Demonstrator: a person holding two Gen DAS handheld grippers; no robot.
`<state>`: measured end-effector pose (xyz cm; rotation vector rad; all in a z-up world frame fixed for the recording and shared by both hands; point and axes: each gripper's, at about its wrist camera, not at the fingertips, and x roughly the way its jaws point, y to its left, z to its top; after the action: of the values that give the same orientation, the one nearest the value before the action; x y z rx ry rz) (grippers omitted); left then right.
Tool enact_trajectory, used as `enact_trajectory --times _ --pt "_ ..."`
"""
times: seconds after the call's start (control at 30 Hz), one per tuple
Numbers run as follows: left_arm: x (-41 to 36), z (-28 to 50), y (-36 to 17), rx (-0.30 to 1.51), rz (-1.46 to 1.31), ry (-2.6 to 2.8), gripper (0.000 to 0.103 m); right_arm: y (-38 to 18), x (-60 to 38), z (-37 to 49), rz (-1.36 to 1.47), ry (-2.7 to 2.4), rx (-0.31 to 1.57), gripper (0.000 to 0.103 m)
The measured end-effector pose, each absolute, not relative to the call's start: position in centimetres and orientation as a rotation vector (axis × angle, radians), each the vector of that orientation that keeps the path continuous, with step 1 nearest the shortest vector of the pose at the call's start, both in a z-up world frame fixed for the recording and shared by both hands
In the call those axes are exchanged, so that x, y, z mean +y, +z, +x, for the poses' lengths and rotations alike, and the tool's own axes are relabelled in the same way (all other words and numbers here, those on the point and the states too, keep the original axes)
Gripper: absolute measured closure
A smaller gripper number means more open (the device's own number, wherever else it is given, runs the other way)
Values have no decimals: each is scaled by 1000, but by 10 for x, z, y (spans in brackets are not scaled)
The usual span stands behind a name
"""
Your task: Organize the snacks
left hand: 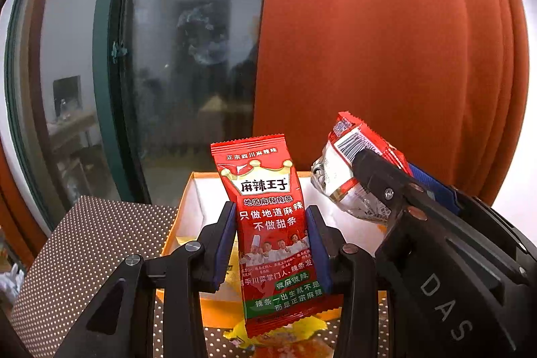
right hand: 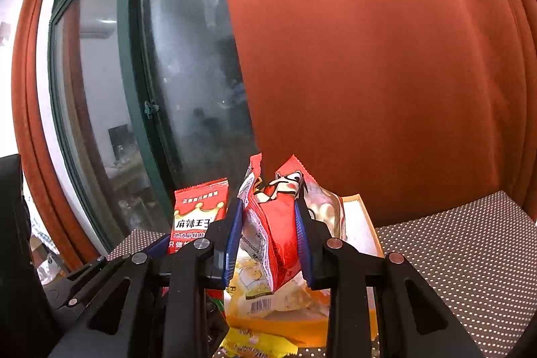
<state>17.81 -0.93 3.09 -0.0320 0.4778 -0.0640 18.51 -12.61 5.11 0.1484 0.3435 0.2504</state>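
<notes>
My left gripper [left hand: 271, 223] is shut on a red spicy-strip packet [left hand: 268, 207] that stands upright between its blue pads, above the near wall of an orange box [left hand: 183, 217] with a white inside. To its right, my right gripper [left hand: 386, 176] comes in from the side, shut on a crumpled red and clear snack bag [left hand: 339, 170]. In the right wrist view that gripper [right hand: 270, 223] pinches the same bag [right hand: 278, 223] over the orange box [right hand: 369, 223], and the red packet [right hand: 198, 217] shows to the left. Yellow packets [right hand: 255, 287] lie in the box below.
The box stands on a brown dotted mat [left hand: 87, 244] [right hand: 453, 257]. Behind it are a green-framed window [left hand: 114, 89] and an orange curtain [left hand: 386, 56]. More yellow wrappers [left hand: 278, 338] lie on the mat at the box's near side. A dark object [right hand: 13, 223] stands at the left edge.
</notes>
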Motion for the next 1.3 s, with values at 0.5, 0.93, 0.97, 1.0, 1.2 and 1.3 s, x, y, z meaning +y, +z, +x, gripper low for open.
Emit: enact_trajectory --times 0.5,0.93,0.97,1.0,1.2,1.3 --pt "-15 262 -23 649 37 19 62 4 -123 259 135 202 472 70" --pt "-30 291 -50 764 83 26 57 -24 -126 297 156 161 668 69" --pt "-29 295 -49 767 91 23 54 -25 -126 298 163 151 677 69" --pt "-31 298 -51 772 100 22 49 -27 -126 301 161 146 686 68" --pt "-29 302 -58 822 68 -22 25 -38 -131 309 154 138 753 32" --pt "-26 296 -53 803 63 -32 15 -33 -129 303 127 139 721 27"
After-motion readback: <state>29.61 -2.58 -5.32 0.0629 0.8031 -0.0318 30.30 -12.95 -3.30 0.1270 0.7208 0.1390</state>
